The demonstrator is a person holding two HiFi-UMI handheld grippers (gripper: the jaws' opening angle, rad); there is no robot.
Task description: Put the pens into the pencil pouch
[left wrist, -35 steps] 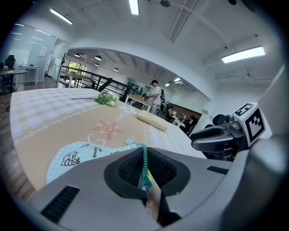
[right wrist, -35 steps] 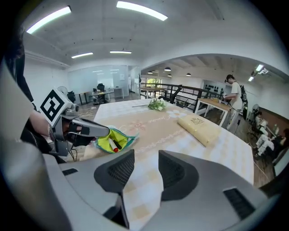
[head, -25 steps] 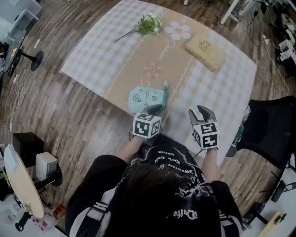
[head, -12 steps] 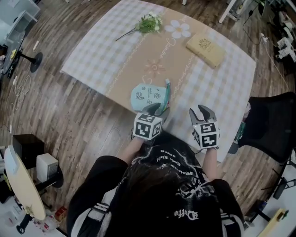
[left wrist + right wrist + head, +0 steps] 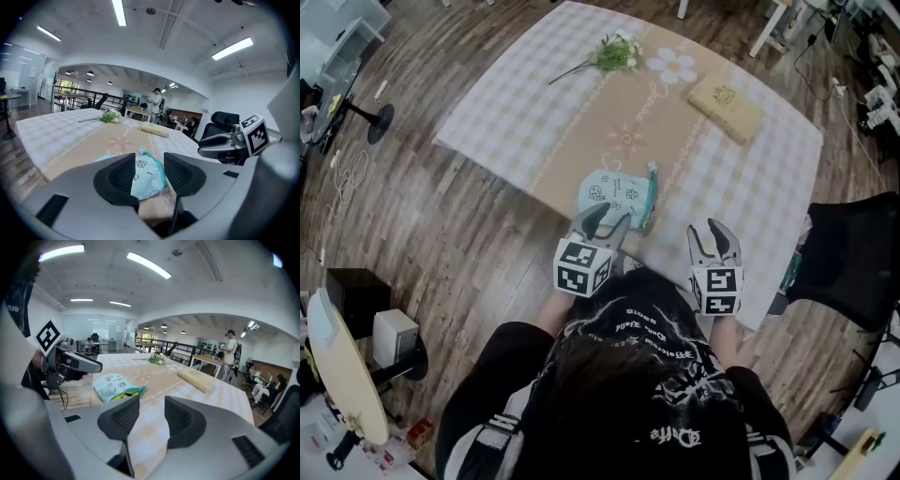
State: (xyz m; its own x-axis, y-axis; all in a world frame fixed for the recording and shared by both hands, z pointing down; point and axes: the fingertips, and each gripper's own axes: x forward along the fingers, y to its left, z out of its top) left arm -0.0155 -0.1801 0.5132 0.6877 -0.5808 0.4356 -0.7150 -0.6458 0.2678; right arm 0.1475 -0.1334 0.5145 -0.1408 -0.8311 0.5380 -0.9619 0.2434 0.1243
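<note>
— Here, where did the pouch lie?

— The pale blue pouch (image 5: 617,194) lay flat on the table (image 5: 525,122), near the person's edge, with its mouth turned to the right. A yellow-green strip (image 5: 118,394) showed at that mouth. Whether it was the pens could not be told, and no loose pens were seen on the table.

— How would it handle?

— By its look, it was light, soft fabric, likely to sag and fold if lifted by one corner. The firmer seam beside the mouth seemed the best place to take hold, pinching one lip so the opening stayed wide.

— And the hands?

— The left hand-held gripper (image 5: 603,221) hovered at the pouch's near edge, tilted gently downward. Its jaws had just been opening and stood apart, with the pouch in sight between them but the pads not pressing on it. The right hand-held gripper (image 5: 712,234) hung to its right over bare table, also tilted down, its jaws apart with nothing between them. Both were held close in front of the person's chest.
</note>
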